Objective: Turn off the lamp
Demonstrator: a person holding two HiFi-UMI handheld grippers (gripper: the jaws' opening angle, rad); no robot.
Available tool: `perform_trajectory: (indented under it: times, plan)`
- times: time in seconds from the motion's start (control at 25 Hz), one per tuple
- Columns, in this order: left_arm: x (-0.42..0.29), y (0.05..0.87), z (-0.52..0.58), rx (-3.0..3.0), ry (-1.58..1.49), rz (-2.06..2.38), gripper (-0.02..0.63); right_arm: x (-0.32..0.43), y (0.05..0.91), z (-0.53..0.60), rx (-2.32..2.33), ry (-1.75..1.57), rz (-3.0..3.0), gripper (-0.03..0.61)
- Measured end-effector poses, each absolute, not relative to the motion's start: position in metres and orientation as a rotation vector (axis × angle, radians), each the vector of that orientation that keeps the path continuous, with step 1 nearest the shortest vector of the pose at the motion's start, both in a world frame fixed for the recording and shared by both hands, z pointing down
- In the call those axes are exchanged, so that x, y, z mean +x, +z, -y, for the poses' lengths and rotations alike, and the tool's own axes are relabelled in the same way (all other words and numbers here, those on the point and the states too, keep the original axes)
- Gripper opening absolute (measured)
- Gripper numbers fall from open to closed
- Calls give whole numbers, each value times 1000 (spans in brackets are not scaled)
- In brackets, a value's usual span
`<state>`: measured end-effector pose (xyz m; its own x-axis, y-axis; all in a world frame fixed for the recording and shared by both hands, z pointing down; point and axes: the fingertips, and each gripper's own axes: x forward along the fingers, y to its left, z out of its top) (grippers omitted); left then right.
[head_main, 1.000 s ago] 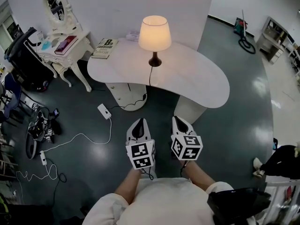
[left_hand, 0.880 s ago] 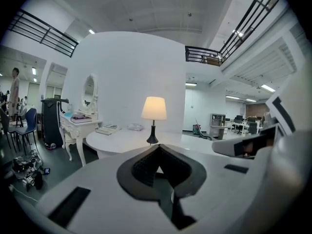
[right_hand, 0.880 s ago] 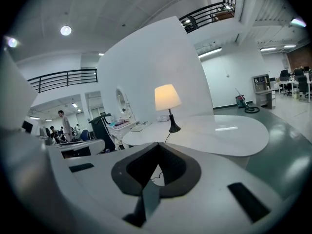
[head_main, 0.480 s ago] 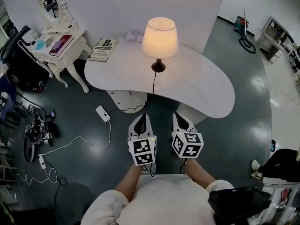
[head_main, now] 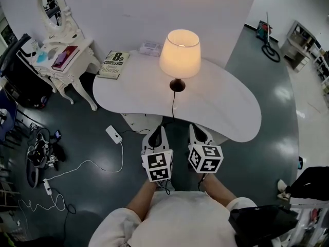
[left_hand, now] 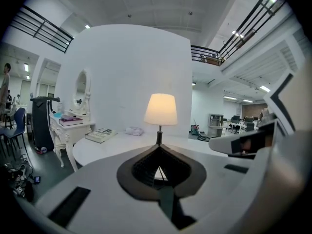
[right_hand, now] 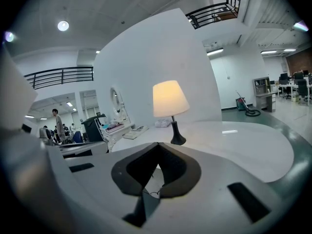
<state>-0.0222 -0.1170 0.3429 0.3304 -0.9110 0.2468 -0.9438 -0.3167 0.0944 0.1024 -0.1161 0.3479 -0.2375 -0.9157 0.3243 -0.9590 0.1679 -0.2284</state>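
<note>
The lamp (head_main: 180, 53) is lit: a cream shade on a dark stem and base, standing on a white curved table (head_main: 226, 107). Its black cord (head_main: 172, 104) runs from the base over the table's near edge. The lamp also shows straight ahead in the left gripper view as lamp (left_hand: 161, 109) and in the right gripper view as lamp (right_hand: 169, 99). My left gripper (head_main: 156, 134) and right gripper (head_main: 198, 131) are side by side just short of the table's near edge, pointing at the lamp. Both are shut and hold nothing, with the tips meeting in each gripper view.
A book (head_main: 114, 65) and a folded white cloth (head_main: 150, 48) lie at the table's far left. A white dressing table (head_main: 67, 66) with a mirror stands further left. A white power block (head_main: 114, 134) and cables lie on the dark floor to the left.
The table and lamp have come closer and lower in the head view as both grippers moved forward together. Both stayed shut.
</note>
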Motion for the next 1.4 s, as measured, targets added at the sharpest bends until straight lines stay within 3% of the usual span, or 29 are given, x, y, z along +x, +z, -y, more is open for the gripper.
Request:
perform_trajectory:
  times: [0.48,1.4]
  plan:
    - [-25,352,172,2380,227,1643,-2,104,355,157,1902,603,2259,-2]
    - [0,424,174,2192,348,1666,-2,127,415,173,1771,740,2248,-2]
